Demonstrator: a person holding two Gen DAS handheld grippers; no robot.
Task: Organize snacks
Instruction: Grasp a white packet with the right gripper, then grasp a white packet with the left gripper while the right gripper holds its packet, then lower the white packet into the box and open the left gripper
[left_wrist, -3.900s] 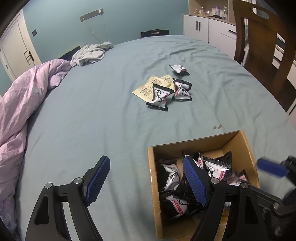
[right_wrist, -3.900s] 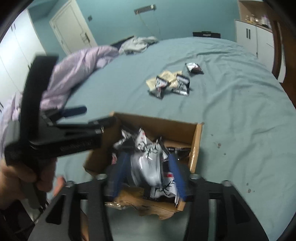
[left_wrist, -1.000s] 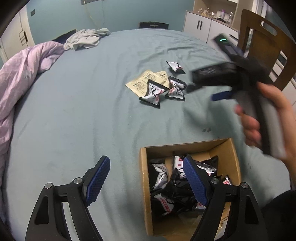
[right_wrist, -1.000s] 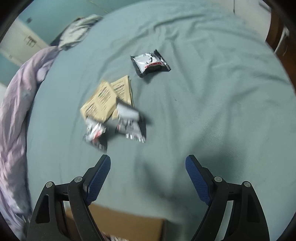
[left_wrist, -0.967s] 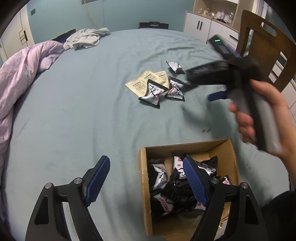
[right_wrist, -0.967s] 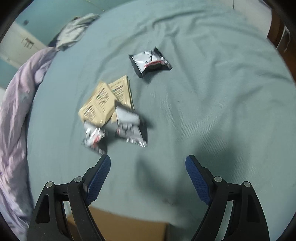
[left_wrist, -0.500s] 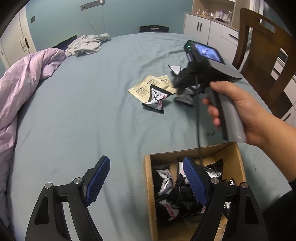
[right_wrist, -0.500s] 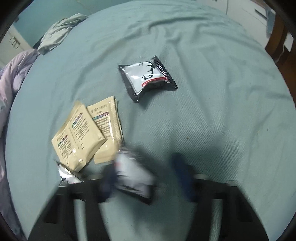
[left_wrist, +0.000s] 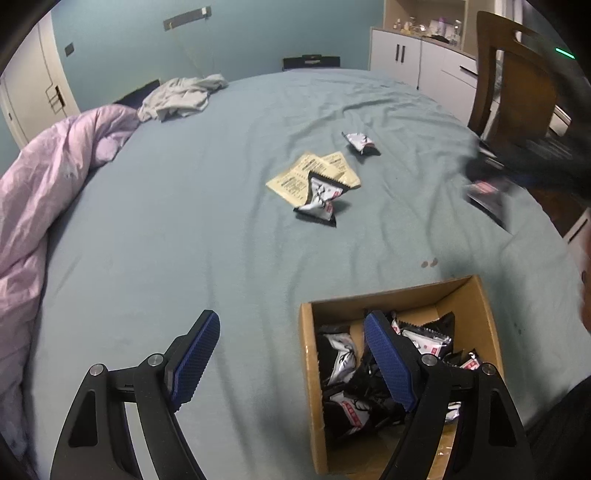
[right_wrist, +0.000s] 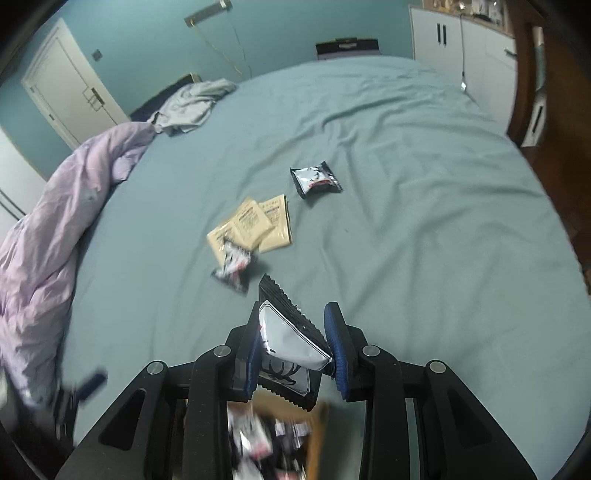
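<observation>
My right gripper (right_wrist: 292, 341) is shut on a black-and-white snack packet (right_wrist: 282, 325), held above the near end of the blue-green bed sheet. Just under it is the cardboard box (right_wrist: 317, 424). In the left wrist view the box (left_wrist: 307, 369) holds several such packets (left_wrist: 341, 360). My left gripper (left_wrist: 291, 360) hangs open over the box's left wall, empty. Two packets still lie on the sheet (left_wrist: 319, 201) (left_wrist: 360, 142), the nearer one against two yellow sachets (left_wrist: 295, 181). The right gripper (left_wrist: 517, 170) is a dark blur at the right edge.
A purple duvet (left_wrist: 48, 192) is heaped along the left side, with grey clothing (left_wrist: 177, 98) at the far end. A wooden chair (left_wrist: 517, 85) and white cabinets (left_wrist: 417, 55) stand beyond the right edge. Open sheet lies between the box and the loose packets.
The right gripper, open a second ago above the loose packets, has shut on one, lifted it and drawn back towards the box. The left gripper has stayed open over the box.
</observation>
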